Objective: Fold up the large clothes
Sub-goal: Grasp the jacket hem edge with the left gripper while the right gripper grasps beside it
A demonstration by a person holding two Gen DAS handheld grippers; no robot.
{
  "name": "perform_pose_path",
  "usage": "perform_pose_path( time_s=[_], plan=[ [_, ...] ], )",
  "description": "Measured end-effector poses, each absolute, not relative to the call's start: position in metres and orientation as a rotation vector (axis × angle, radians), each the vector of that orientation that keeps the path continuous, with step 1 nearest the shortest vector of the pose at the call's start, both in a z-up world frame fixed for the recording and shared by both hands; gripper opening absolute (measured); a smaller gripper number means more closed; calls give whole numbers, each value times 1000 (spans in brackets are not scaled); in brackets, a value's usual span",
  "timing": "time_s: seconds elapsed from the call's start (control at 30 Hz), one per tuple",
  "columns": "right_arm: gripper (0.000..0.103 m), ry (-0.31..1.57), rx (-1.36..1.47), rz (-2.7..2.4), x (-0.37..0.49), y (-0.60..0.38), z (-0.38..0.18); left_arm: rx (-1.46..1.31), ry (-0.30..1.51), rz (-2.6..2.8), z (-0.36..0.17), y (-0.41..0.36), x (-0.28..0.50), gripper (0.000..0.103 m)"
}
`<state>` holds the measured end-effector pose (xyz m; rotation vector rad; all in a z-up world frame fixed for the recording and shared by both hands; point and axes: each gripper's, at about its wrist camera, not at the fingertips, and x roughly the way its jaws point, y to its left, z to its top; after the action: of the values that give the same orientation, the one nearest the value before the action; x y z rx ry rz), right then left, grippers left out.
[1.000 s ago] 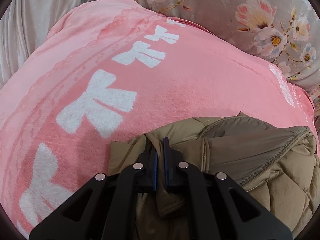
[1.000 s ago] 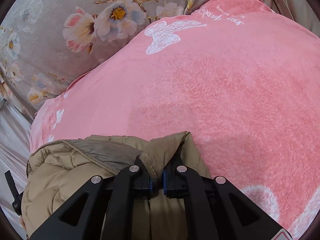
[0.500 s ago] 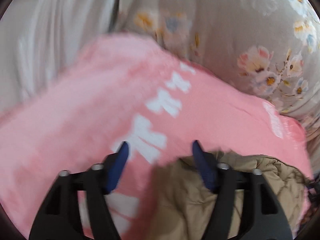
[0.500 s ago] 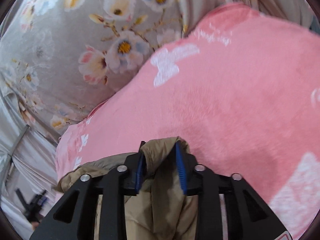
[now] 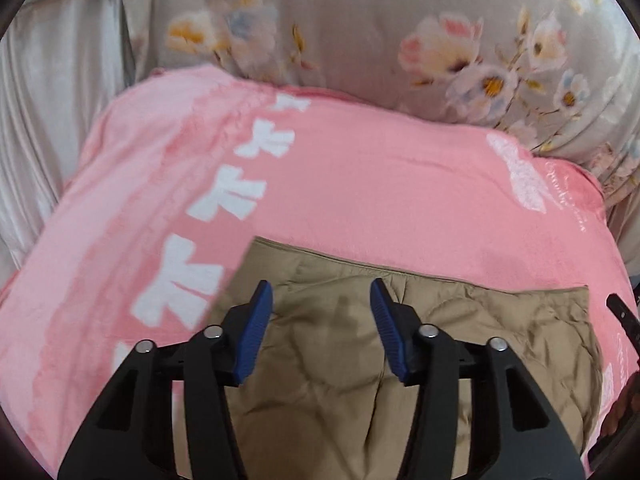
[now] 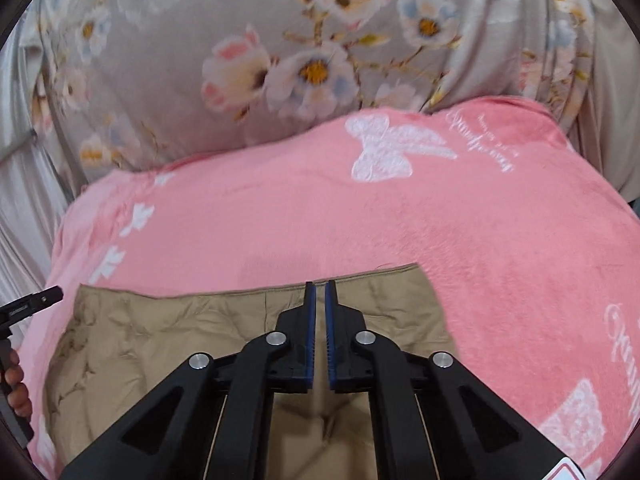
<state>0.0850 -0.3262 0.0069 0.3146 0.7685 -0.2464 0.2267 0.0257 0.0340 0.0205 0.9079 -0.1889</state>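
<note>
A tan quilted jacket (image 5: 344, 344) lies flat, folded with a straight far edge, on a pink blanket (image 5: 360, 168). It also shows in the right wrist view (image 6: 160, 340). My left gripper (image 5: 321, 296) is open and empty, hovering above the jacket near its far left corner. My right gripper (image 6: 320, 292) is shut with nothing between its blue pads, above the jacket's far edge near its right corner. The other gripper's tip shows at the left edge of the right wrist view (image 6: 28, 304).
The pink blanket (image 6: 440, 232) with white butterfly prints covers the bed. A grey floral sheet (image 6: 300, 60) lies beyond it, also in the left wrist view (image 5: 400, 32). Pale curtain fabric (image 5: 52, 100) hangs at the left.
Both grippers let go of the jacket and pulled up and back. The jacket dropped flat on the blanket. The left jaws opened wide; the right jaws opened, then shut empty.
</note>
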Motion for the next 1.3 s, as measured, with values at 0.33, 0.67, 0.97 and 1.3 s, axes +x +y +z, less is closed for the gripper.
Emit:
perform_pose_path(
  time_s=[0.33,0.67,0.97,1.3],
  plan=[
    [0,939,432,-271,116,-356,-74,-3,1028,-105,-47,22,274,32],
    [0,944,425,-280,116,-350,-84,21,983,-86,-60,17,273,32],
    [0,935,410,-287,117,-349,-86,51,954,-66,-64,12,269,32],
    [0,921,458,-265,115,-356,-86,46,956,-68,-64,12,271,32]
  ],
)
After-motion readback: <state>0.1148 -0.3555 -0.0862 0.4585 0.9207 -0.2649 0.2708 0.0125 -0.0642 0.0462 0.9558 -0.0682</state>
